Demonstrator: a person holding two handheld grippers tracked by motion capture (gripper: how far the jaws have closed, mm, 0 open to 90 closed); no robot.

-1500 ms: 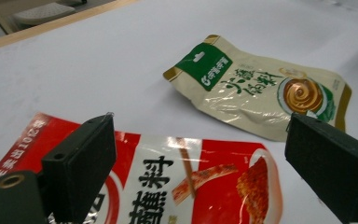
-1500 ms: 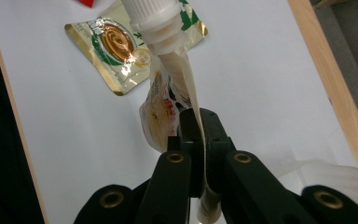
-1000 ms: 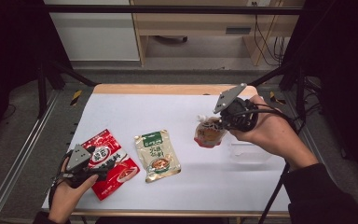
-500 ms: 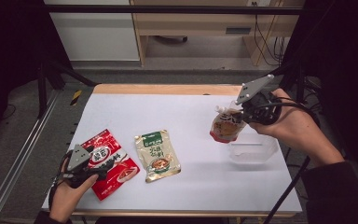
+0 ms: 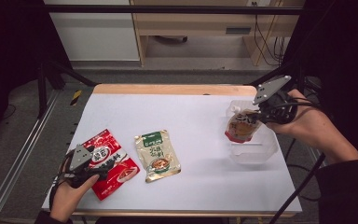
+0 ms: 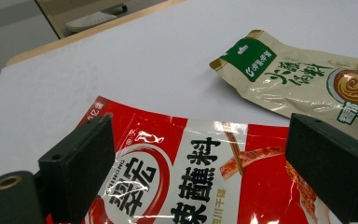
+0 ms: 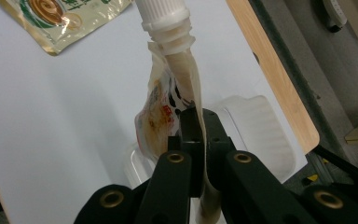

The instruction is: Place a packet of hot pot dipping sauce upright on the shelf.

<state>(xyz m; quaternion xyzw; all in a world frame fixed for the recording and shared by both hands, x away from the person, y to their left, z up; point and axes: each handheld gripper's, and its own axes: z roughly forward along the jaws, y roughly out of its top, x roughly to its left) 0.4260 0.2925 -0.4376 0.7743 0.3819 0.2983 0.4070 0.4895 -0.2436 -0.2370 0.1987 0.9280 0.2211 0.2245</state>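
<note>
One spouted pouch (image 5: pixel 241 127), pinched in my right gripper (image 5: pixel 263 113), hangs above the clear tub (image 5: pixel 256 150). Next: lower, release inside. Left gripper (image 5: pixel 103 164), jaws apart, rests over the red packet (image 5: pixel 114 173), far left of the tub.

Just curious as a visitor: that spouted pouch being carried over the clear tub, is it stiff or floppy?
Probably floppy: the spouted pouch hangs and creases below the right tool, pinched by one thin edge. Its bulging body suggests some weight. The glossy film may be slippery.
</note>
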